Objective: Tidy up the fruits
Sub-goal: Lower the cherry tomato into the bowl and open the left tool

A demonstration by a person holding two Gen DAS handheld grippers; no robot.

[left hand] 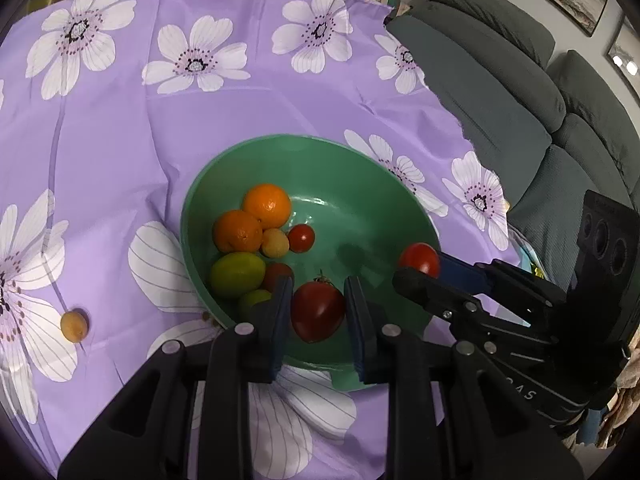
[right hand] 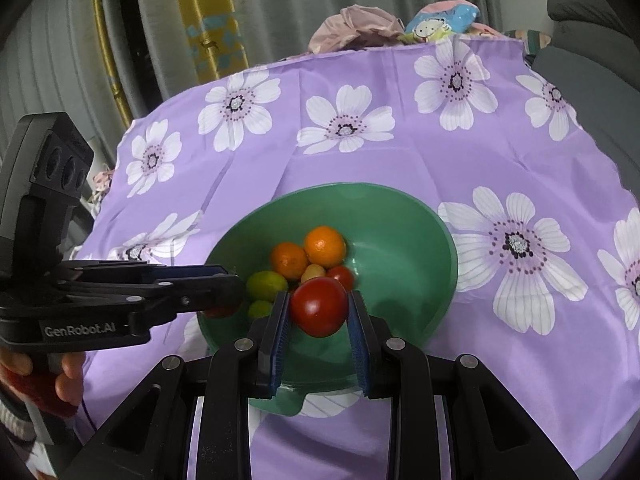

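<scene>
A green bowl (left hand: 280, 139) (right hand: 360, 186) sits on a purple flowered cloth. In it lie two oranges (left hand: 267, 205), a lime (left hand: 237, 274), a small yellow fruit (left hand: 275, 243), a cherry tomato (left hand: 301, 238) and other small fruits. My left gripper (left hand: 319, 282) (right hand: 232, 285) is shut on a dark red tomato (left hand: 318, 314) over the bowl's near left part. My right gripper (right hand: 318, 297) (left hand: 420, 270) is shut on a round red tomato (right hand: 319, 307) (left hand: 419, 258) above the bowl's near right rim. One small yellow fruit (left hand: 74, 325) lies on the cloth, left of the bowl.
The purple cloth (right hand: 400, 152) covers the whole table. Crumpled bags (right hand: 360, 26) lie past its far edge. A grey sofa (left hand: 500, 92) stands close on the right, curtains behind. A person's hand (right hand: 68, 376) holds the left gripper's handle.
</scene>
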